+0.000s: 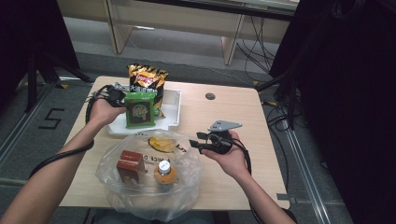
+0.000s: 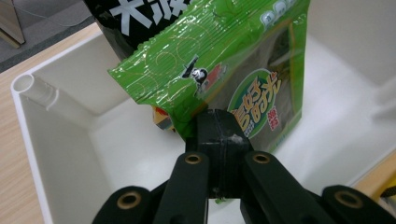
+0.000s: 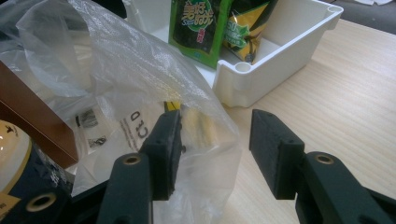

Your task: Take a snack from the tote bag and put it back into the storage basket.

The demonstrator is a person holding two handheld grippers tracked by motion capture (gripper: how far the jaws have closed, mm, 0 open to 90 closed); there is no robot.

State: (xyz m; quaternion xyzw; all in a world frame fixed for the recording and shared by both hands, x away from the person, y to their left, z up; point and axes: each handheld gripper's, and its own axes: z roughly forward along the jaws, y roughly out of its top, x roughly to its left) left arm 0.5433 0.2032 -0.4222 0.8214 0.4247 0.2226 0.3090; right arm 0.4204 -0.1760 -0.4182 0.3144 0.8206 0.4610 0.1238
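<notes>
Both forearms reach in from the near edge of the table [image 1: 243, 112]. The left gripper [image 2: 218, 135], out toward the table's far left, has its jaws clamped together on a green packet [image 1: 139, 110]. The right gripper [image 1: 195, 140], over mid-table, holds its jaws parted, the hand level.

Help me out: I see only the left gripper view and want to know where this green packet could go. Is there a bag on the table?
Observer: Yes, a clear plastic bag lies open on the near side of the table, in front of the white tray.
Operator: Is anything in it?
Observer: A brown box and a bottle with a white cap, side by side.
Operator: Where is the other hand?
Observer: The right gripper is open, with the bag's edge between its jaws but not pinched.
</notes>
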